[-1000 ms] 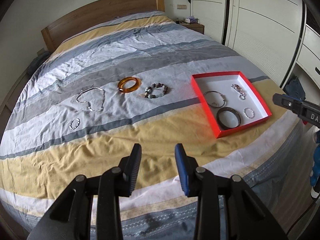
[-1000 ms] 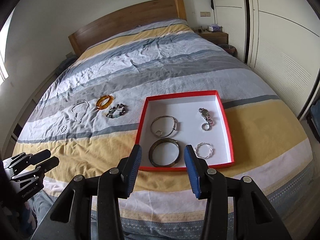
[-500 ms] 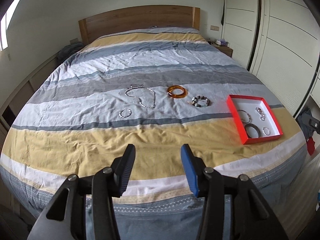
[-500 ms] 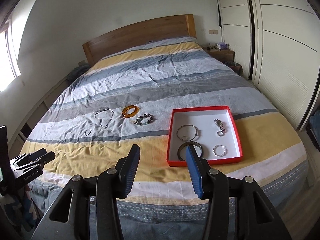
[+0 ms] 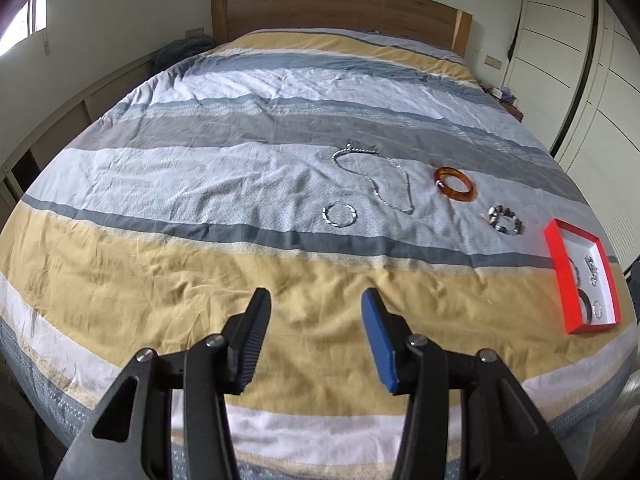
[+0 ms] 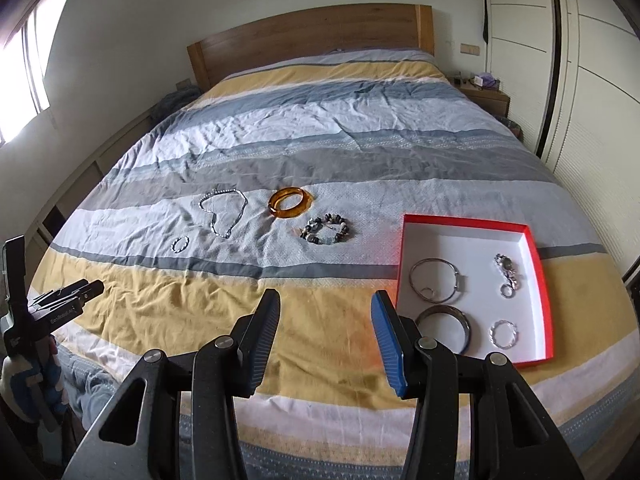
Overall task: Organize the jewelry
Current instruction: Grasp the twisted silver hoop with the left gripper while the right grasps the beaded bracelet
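While both grippers tilt down over the bed (image 6: 320, 152), left gripper (image 5: 316, 336) fingers just widened, right gripper (image 6: 326, 340) fingers apart, empty.

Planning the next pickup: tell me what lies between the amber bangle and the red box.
The beaded bracelet lies between amber bangle and red box, clearest in the right wrist view.

The duvet (image 6: 320, 152) is striped in mustard yellow, grey, blue-grey and white. The box (image 6: 540, 280) is red outside, white inside. The bangle (image 6: 290, 201) is translucent amber. The headboard (image 6: 312, 40) is brown wood.
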`<state>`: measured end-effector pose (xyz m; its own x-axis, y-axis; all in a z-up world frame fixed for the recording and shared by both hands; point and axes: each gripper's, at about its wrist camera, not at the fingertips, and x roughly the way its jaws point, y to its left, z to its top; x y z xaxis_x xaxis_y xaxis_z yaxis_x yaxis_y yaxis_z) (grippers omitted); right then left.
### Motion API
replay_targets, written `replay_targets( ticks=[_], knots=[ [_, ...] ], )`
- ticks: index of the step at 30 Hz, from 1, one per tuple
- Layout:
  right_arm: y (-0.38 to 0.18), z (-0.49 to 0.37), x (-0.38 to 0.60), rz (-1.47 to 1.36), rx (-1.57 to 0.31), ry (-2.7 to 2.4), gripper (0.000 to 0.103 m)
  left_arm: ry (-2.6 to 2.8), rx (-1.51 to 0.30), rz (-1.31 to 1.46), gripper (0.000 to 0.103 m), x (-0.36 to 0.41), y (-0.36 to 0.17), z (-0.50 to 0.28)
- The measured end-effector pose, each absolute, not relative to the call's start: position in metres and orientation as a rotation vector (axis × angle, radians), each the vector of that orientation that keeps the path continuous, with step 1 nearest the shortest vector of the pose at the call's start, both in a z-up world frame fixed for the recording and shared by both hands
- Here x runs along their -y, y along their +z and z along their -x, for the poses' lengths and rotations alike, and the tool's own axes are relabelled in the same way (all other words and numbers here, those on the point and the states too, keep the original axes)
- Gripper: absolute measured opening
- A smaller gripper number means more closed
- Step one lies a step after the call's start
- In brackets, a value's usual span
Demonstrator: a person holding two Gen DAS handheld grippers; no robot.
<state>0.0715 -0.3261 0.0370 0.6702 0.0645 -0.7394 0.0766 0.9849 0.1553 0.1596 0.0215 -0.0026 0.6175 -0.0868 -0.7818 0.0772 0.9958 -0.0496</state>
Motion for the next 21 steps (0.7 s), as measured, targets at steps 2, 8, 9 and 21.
replay_targets(
  ticks=[2,8,9,21],
  knots=[
    [0.024,-0.099,0.321,-0.162,-0.865,0.002,0.047,-0.099,-0.92,0.03,0.045,-0.025,-0.015,-0.184],
    [-0.016,-0.18,0.317,-0.148,-0.931,0.011,0.047,-0.111,-0.965,0.068,0.045,-0.021,-0.049,-0.254],
    [-0.023,-0.192,0.317,-0.141,-0.94,0.01,0.047,-0.118,-0.973,0.073,0.045,-0.019,-0.054,-0.264],
    [-0.083,-0.283,0.32,-0.11,-1.004,-0.01,0.047,-0.119,-1.046,0.026,0.044,0.0,-0.114,-0.318]
  ],
)
